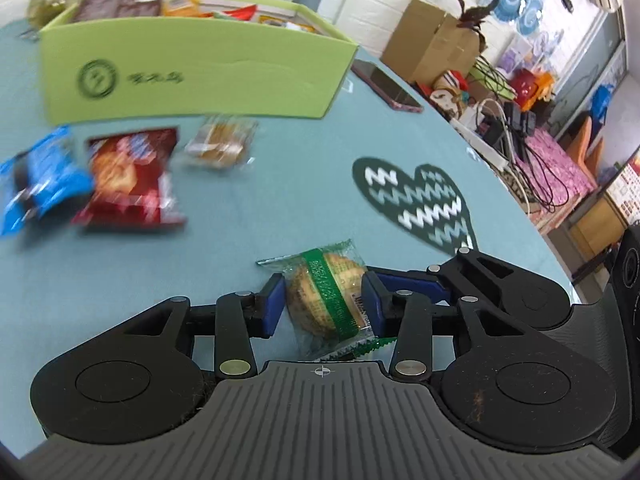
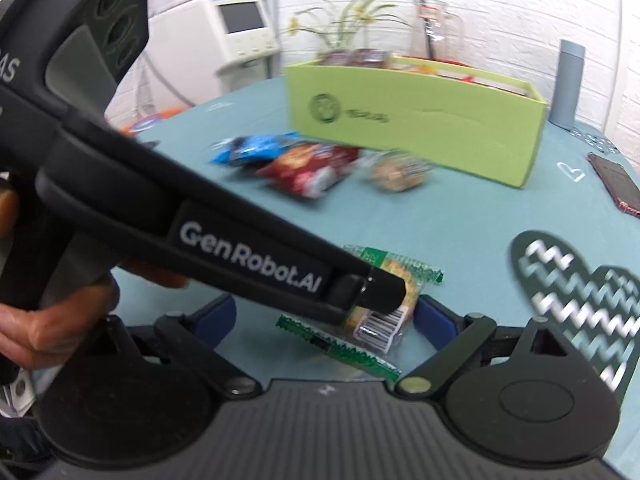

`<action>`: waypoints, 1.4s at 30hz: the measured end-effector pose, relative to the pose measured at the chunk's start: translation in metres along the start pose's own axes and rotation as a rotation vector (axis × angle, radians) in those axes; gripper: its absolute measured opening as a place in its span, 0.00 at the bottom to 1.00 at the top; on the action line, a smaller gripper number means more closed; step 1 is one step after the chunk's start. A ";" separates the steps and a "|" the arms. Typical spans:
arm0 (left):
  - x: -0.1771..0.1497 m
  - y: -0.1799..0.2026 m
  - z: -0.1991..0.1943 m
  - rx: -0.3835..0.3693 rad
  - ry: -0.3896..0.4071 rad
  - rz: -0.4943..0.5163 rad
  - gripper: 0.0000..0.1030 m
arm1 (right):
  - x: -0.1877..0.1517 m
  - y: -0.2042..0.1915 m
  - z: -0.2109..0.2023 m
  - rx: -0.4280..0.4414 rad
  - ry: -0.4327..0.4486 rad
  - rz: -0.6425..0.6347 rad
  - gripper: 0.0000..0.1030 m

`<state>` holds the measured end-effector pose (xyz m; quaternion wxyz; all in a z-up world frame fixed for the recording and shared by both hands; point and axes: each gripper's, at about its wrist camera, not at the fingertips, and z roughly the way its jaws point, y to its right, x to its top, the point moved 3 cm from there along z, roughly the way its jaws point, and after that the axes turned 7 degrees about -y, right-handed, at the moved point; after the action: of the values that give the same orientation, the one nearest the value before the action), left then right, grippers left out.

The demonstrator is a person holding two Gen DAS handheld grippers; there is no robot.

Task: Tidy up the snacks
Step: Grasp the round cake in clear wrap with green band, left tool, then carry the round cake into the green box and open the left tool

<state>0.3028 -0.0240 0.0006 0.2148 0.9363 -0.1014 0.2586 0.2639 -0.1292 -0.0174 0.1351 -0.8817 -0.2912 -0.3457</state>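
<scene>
My left gripper [image 1: 325, 304] is shut on a round biscuit in a clear wrapper with a green band [image 1: 326, 294], just above the teal table. In the right wrist view the left gripper's body crosses the frame and covers part of the same biscuit [image 2: 384, 316]. My right gripper [image 2: 326, 316] is open, its blue pads on either side of the biscuit and apart from it. A blue snack bag [image 1: 38, 182], a red chip bag [image 1: 130, 176] and a clear-wrapped cake [image 1: 220, 142] lie before the green box [image 1: 192, 76], which holds several snacks.
A phone [image 1: 386, 84] lies right of the box. A dark heart-shaped mat [image 1: 418, 200] lies on the teal tablecloth [image 1: 260, 208]. A grey bottle [image 2: 568, 84] and a vase of flowers [image 2: 344, 28] stand behind the box. The table edge curves away on the right.
</scene>
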 end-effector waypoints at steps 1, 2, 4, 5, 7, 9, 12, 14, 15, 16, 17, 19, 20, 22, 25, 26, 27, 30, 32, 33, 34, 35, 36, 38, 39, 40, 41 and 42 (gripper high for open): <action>-0.008 -0.001 -0.007 0.007 0.009 -0.002 0.22 | -0.003 -0.009 -0.002 0.005 0.004 -0.010 0.91; -0.015 -0.002 -0.013 0.015 0.018 -0.004 0.23 | -0.005 -0.016 -0.003 0.008 0.007 -0.021 0.91; -0.021 -0.004 -0.021 0.034 0.037 -0.015 0.30 | -0.007 -0.025 -0.006 0.015 0.011 -0.035 0.91; -0.024 -0.006 -0.026 0.040 0.050 -0.023 0.35 | -0.007 -0.027 -0.008 0.015 0.020 -0.031 0.91; -0.029 -0.007 -0.037 0.043 0.085 -0.034 0.43 | -0.007 -0.026 -0.018 0.000 0.047 -0.009 0.91; -0.033 -0.008 -0.045 0.034 0.109 -0.034 0.45 | -0.010 -0.022 -0.026 -0.021 0.056 0.017 0.91; -0.035 -0.007 -0.038 0.012 0.088 -0.032 0.41 | -0.012 -0.019 -0.020 -0.036 0.036 0.027 0.90; -0.036 -0.005 -0.026 0.001 0.044 -0.032 0.23 | -0.013 -0.022 -0.015 -0.040 0.030 0.000 0.70; -0.036 -0.004 -0.025 0.009 0.059 -0.022 0.21 | -0.014 -0.024 -0.015 -0.068 0.030 -0.021 0.67; -0.035 -0.002 -0.026 0.022 0.060 -0.014 0.16 | -0.012 -0.023 -0.015 -0.068 0.023 -0.021 0.67; -0.033 -0.002 -0.028 0.034 0.067 -0.015 0.06 | -0.009 -0.021 -0.017 -0.071 0.030 -0.019 0.67; -0.021 -0.003 -0.038 0.017 0.098 -0.021 0.05 | 0.000 -0.016 -0.024 -0.066 0.065 -0.017 0.67; -0.012 -0.003 -0.042 0.002 0.116 -0.029 0.05 | 0.008 -0.012 -0.028 -0.072 0.087 -0.018 0.67; 0.010 -0.002 -0.051 -0.008 0.161 -0.021 0.06 | 0.030 -0.003 -0.031 -0.099 0.136 -0.035 0.67; 0.051 0.003 -0.058 0.016 0.222 0.010 0.06 | 0.067 0.014 -0.028 -0.134 0.194 -0.068 0.67; 0.069 0.003 -0.060 0.023 0.246 0.020 0.06 | 0.082 0.021 -0.026 -0.147 0.215 -0.080 0.67; 0.087 0.003 -0.061 0.031 0.268 0.032 0.06 | 0.098 0.030 -0.024 -0.161 0.234 -0.092 0.67; 0.140 -0.002 -0.054 0.059 0.306 0.045 0.07 | 0.144 0.061 -0.009 -0.174 0.260 -0.100 0.68; 0.174 -0.011 -0.041 0.081 0.308 0.050 0.08 | 0.170 0.083 0.008 -0.167 0.254 -0.091 0.68; 0.188 -0.017 -0.034 0.087 0.300 0.045 0.08 | 0.181 0.094 0.018 -0.158 0.242 -0.081 0.68; 0.202 -0.025 -0.022 0.094 0.285 0.040 0.08 | 0.191 0.103 0.028 -0.147 0.224 -0.071 0.68; 0.215 -0.032 -0.010 0.099 0.267 0.033 0.09 | 0.198 0.113 0.041 -0.135 0.203 -0.059 0.68; 0.224 -0.041 0.001 0.101 0.248 0.023 0.09 | 0.204 0.122 0.055 -0.124 0.181 -0.048 0.68; 0.238 -0.058 0.025 0.103 0.205 -0.007 0.09 | 0.213 0.137 0.081 -0.099 0.126 -0.028 0.68; 0.242 -0.066 0.038 0.107 0.178 -0.015 0.08 | 0.215 0.142 0.094 -0.086 0.096 -0.021 0.72; 0.243 -0.073 0.049 0.108 0.159 -0.019 0.12 | 0.215 0.145 0.106 -0.069 0.064 -0.020 0.75; 0.242 -0.078 0.056 0.102 0.149 -0.024 0.22 | 0.214 0.146 0.113 -0.067 0.056 -0.025 0.74; 0.240 -0.081 0.060 0.086 0.143 -0.021 0.24 | 0.211 0.147 0.114 -0.046 0.066 -0.012 0.75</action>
<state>0.5566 0.0012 0.0523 0.1839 0.9249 -0.0647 0.3264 0.5390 -0.1072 0.0399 0.1222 -0.8710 -0.2836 -0.3819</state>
